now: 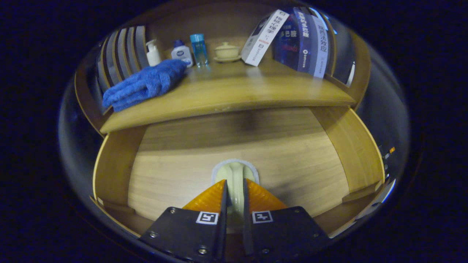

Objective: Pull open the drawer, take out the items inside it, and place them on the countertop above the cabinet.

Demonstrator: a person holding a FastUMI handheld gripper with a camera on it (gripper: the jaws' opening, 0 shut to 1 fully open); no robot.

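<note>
Drawer floor bare around tongs; countertop middle free, towel left, books right.

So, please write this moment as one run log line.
stage: taking item out | gripper: shut on pale cream ceramic piece | wooden drawer: open | folded blue towel: on countertop

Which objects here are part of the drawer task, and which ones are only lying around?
Part of the job:
- open drawer
- pale cup-like item, held between the fingers of the gripper
- countertop

Just lying about, on the countertop:
- blue towel
- pump bottle
- white bottle
- blue bottle
- lidded cup on saucer
- books
</note>
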